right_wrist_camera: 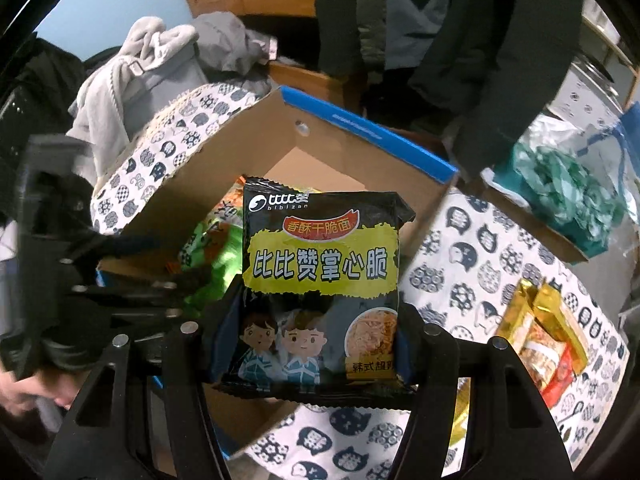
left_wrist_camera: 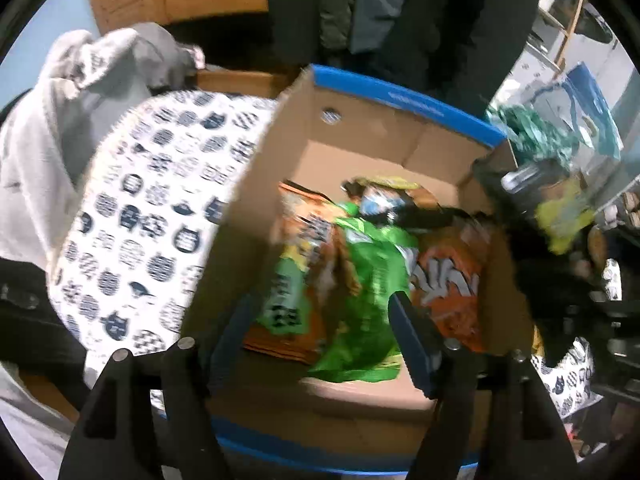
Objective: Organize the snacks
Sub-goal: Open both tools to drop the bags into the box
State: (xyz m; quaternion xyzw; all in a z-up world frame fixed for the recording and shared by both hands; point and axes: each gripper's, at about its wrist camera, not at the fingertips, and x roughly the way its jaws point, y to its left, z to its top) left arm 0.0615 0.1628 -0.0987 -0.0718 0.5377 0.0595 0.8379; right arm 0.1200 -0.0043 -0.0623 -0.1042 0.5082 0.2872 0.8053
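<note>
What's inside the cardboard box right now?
In the cardboard box: a green snack bag lying over orange snack bags. Bare floor shows at the back; whatever lies under the bags is covered.

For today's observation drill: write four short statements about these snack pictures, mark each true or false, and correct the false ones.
1. The right gripper holds a black noodle packet. True.
2. The box is empty. False: green and orange bags lie in it.
3. The left gripper grips the green bag. False: its jaws stand open above the box.
4. Gold packets lie on the patterned cloth. True.
</note>
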